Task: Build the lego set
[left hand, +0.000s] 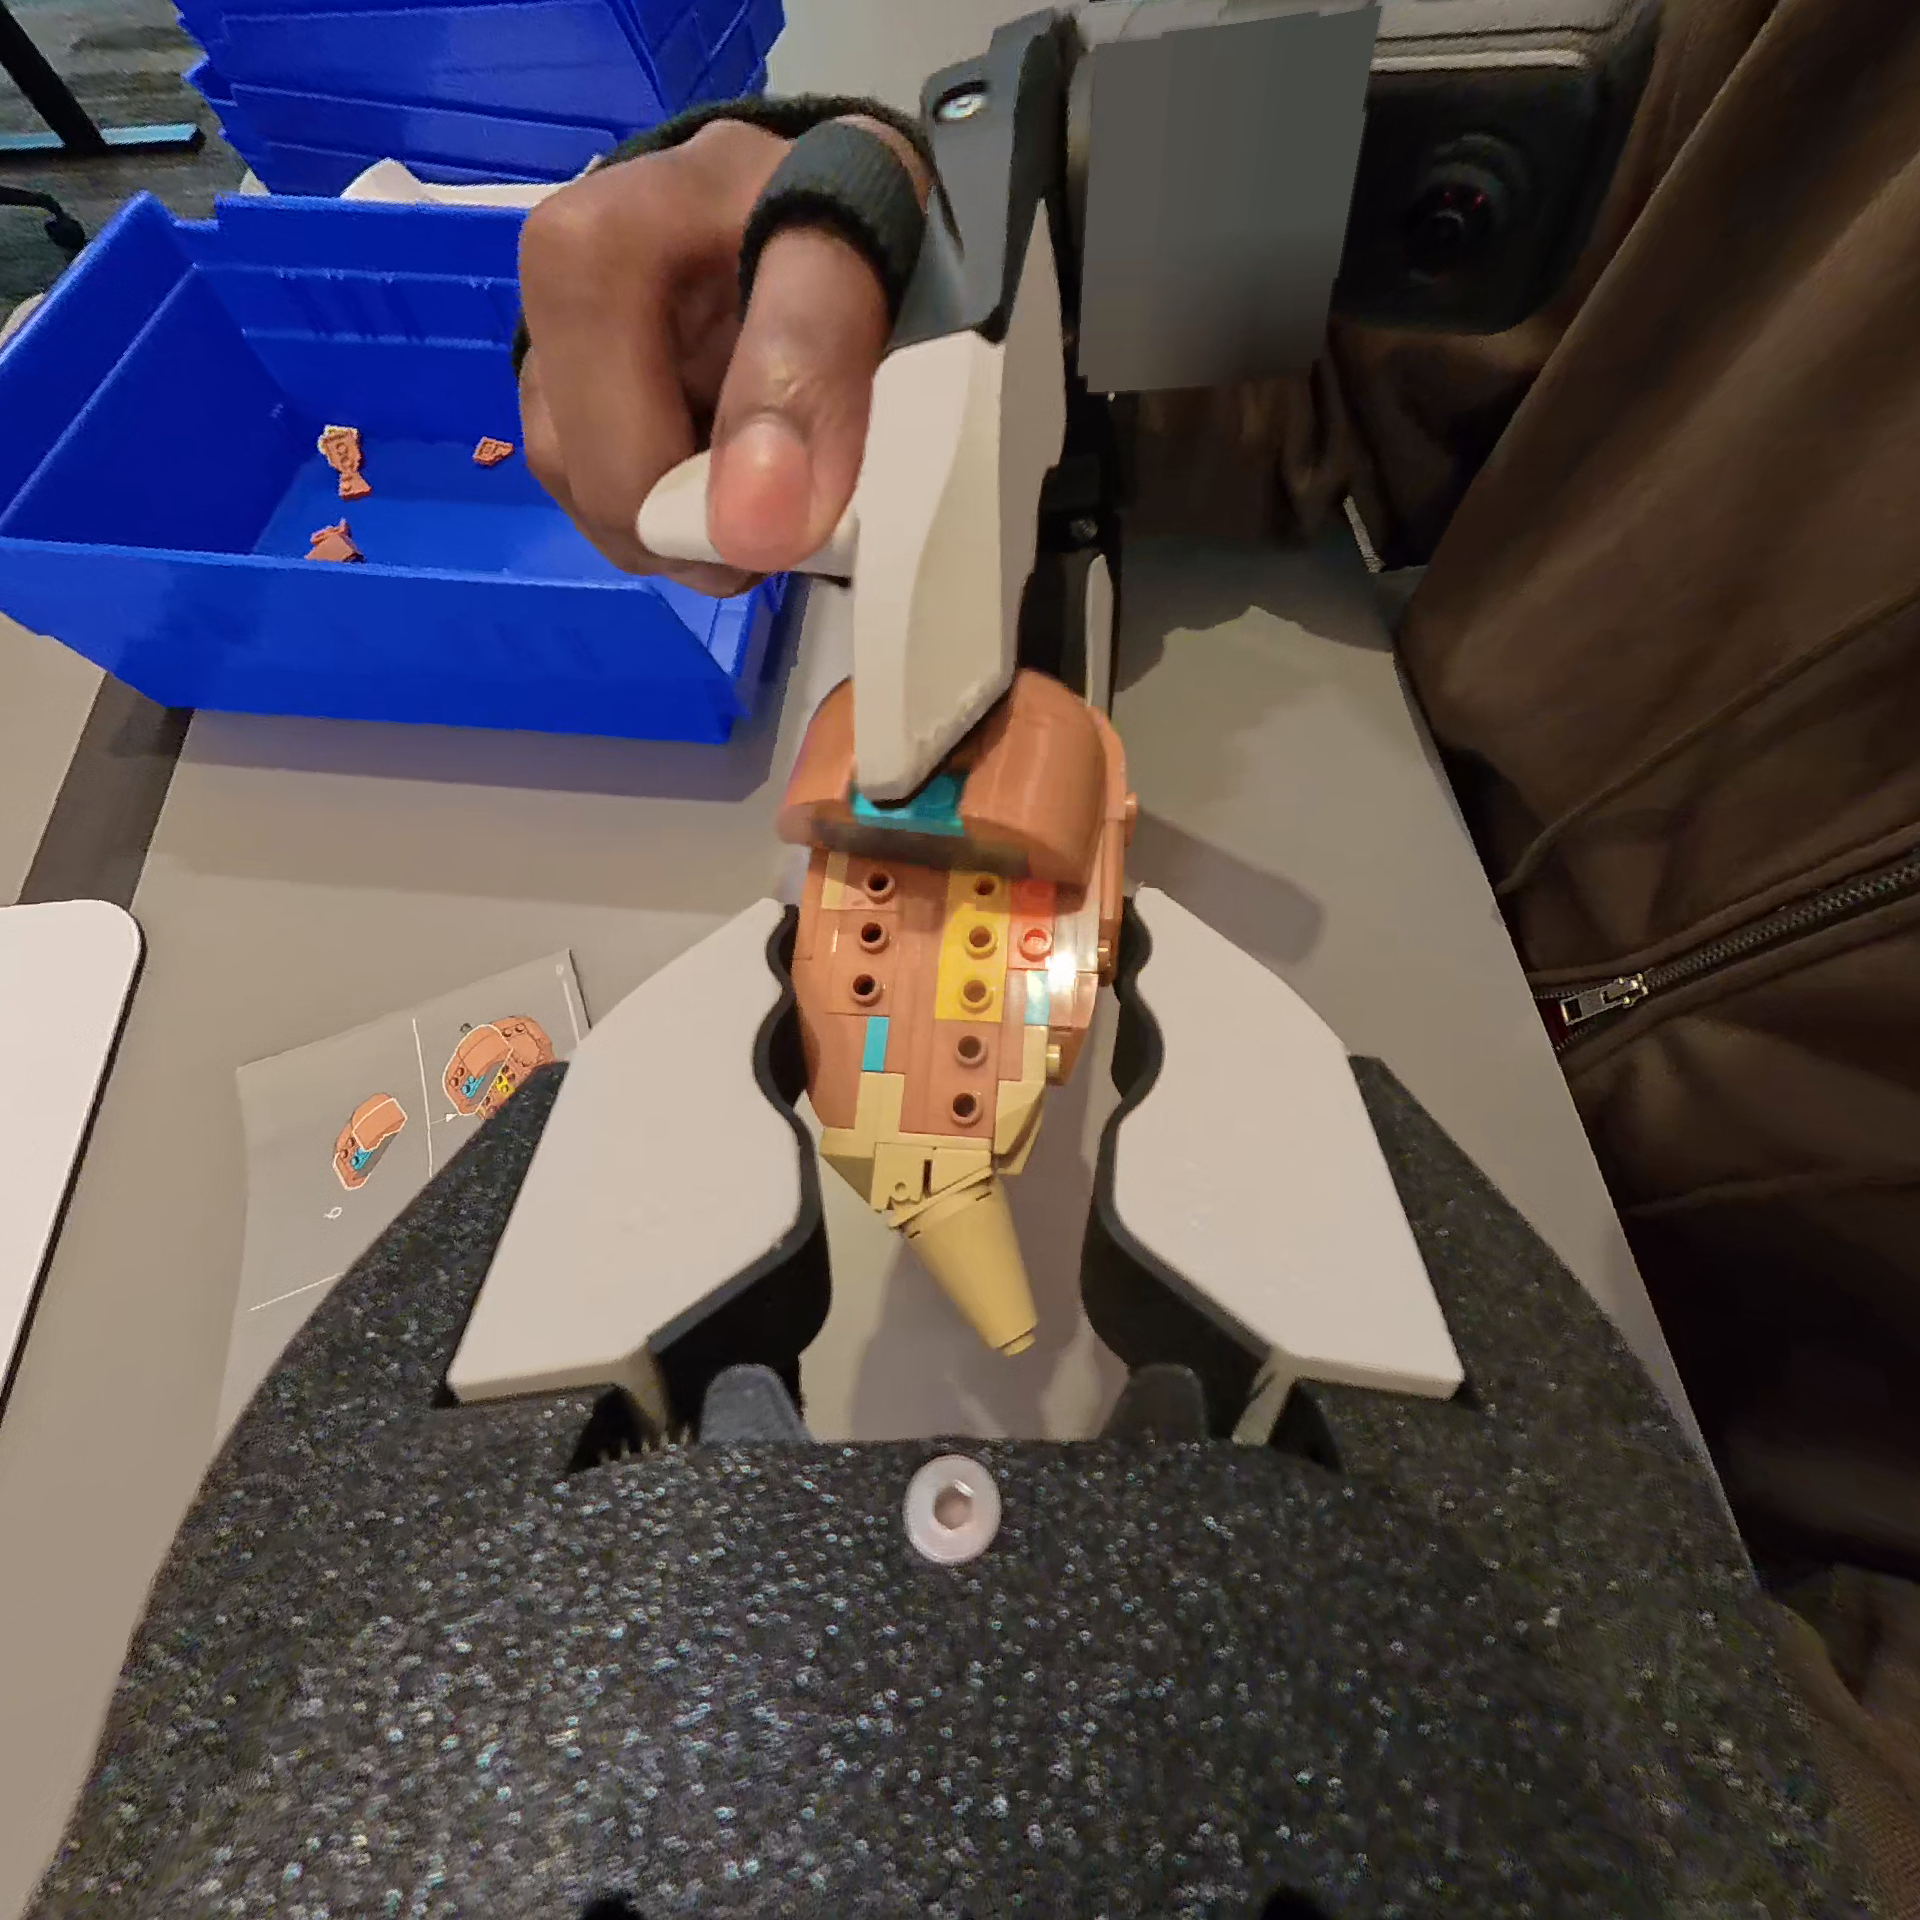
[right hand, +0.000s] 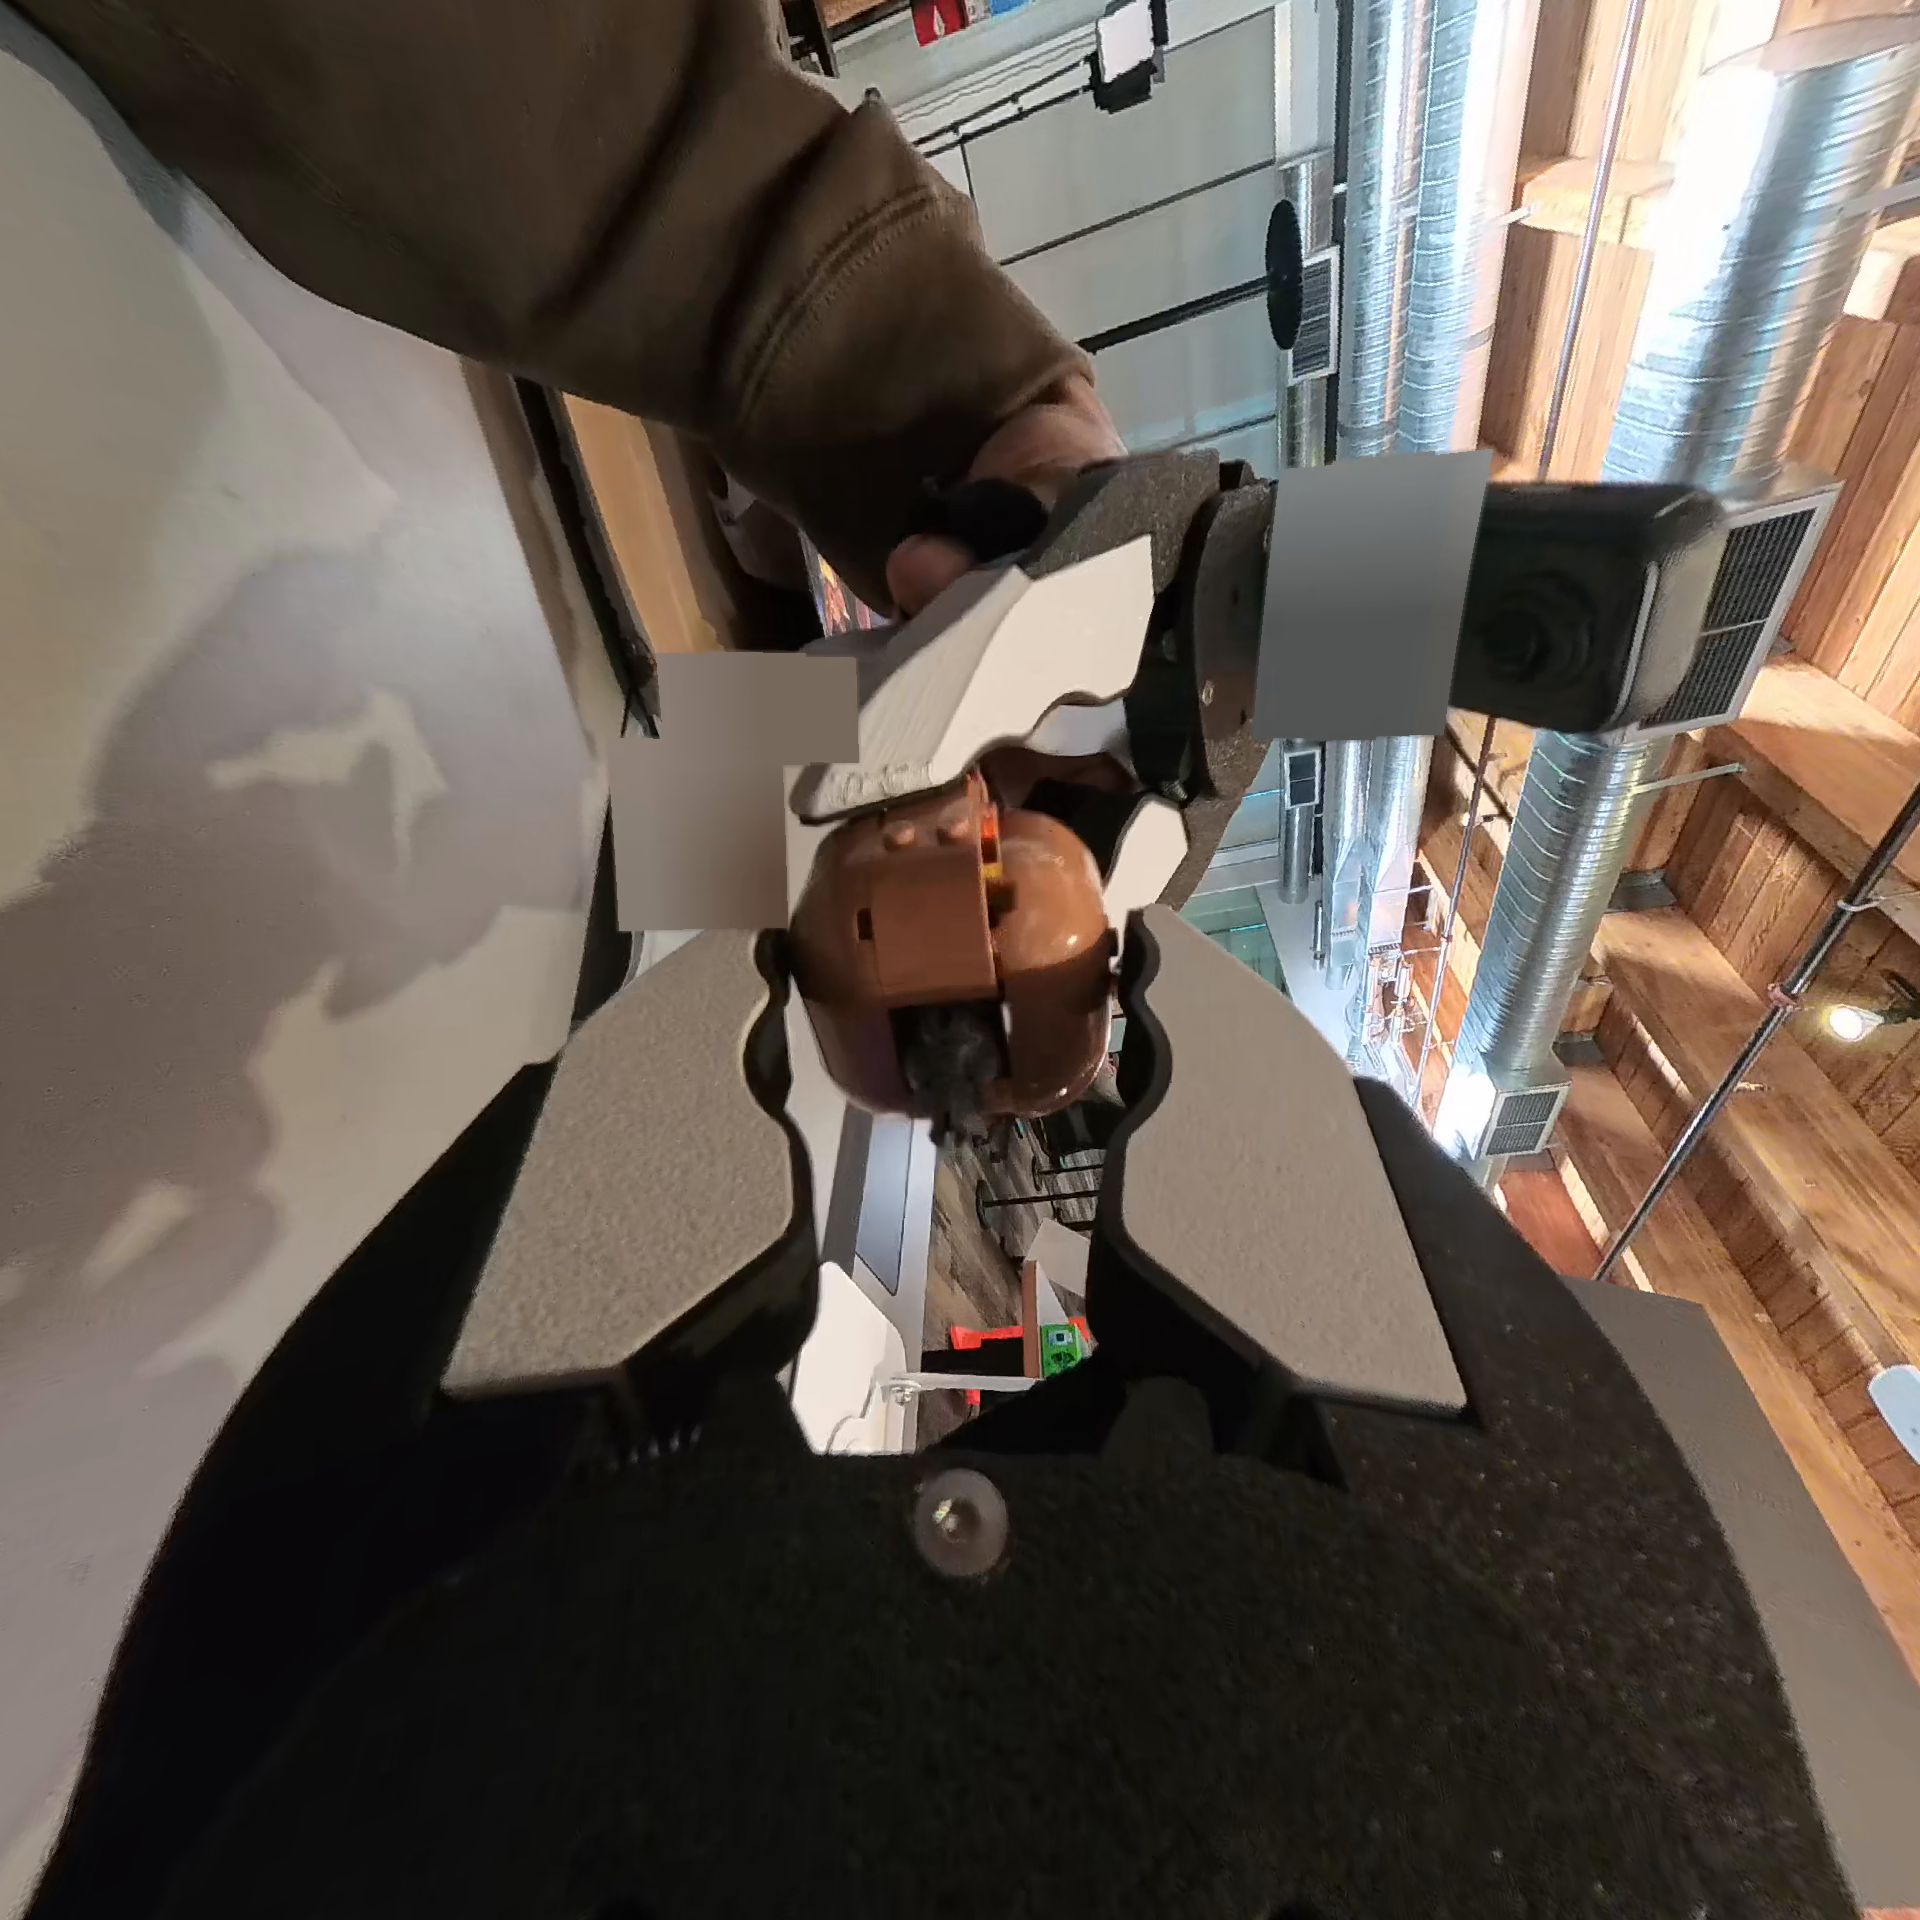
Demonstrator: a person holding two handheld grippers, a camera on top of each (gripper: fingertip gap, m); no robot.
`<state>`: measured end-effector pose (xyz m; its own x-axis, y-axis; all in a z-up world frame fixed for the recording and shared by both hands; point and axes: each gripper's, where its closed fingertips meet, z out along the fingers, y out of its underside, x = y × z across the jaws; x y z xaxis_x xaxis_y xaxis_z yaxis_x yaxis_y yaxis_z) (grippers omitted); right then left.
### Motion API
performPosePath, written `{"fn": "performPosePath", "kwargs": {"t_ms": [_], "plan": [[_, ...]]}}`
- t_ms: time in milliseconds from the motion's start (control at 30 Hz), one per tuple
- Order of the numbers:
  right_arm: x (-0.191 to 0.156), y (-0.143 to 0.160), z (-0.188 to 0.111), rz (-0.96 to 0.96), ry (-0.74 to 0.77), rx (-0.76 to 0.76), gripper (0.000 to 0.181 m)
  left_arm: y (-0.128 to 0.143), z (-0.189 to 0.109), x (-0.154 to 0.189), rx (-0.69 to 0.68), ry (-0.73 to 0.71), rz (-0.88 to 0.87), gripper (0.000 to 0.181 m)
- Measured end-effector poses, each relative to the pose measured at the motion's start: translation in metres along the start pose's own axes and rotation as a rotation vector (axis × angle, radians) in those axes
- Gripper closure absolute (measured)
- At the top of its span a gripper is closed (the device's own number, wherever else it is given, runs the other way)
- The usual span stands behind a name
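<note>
Left tongs (left hand: 951,987) clenched on the brown lego model (left hand: 935,1018), tan cone tip pointing back toward the camera, above the grey table (left hand: 416,852). Right tongs (left hand: 914,769) reaching down from above, gripping a rounded brown piece (left hand: 1039,769) at the model's far end, over a teal plate. From the right wrist, right tongs (right hand: 951,966) closed around that rounded brown end (right hand: 935,935). Beside, a blue bin (left hand: 364,623) with loose brown pieces (left hand: 343,457); instruction sheet (left hand: 395,1091) flat on the table.
</note>
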<state>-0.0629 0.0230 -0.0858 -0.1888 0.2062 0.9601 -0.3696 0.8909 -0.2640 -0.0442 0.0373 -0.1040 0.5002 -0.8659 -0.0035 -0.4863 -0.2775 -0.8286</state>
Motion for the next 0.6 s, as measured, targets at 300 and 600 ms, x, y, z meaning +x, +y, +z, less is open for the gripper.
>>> {"fn": "performPosePath", "kwargs": {"t_ms": [300, 600], "plan": [[0.0023, -0.0037, -0.002, -0.018, 0.024, 0.011, 0.121, -0.0034, -0.0015, 0.0026, 0.009, 0.002, 0.011, 0.123], [0.0032, -0.0092, -0.002, -0.02, 0.028, 0.027, 0.116, -0.0059, -0.001, 0.002, 0.018, -0.009, 0.027, 0.123]]}}
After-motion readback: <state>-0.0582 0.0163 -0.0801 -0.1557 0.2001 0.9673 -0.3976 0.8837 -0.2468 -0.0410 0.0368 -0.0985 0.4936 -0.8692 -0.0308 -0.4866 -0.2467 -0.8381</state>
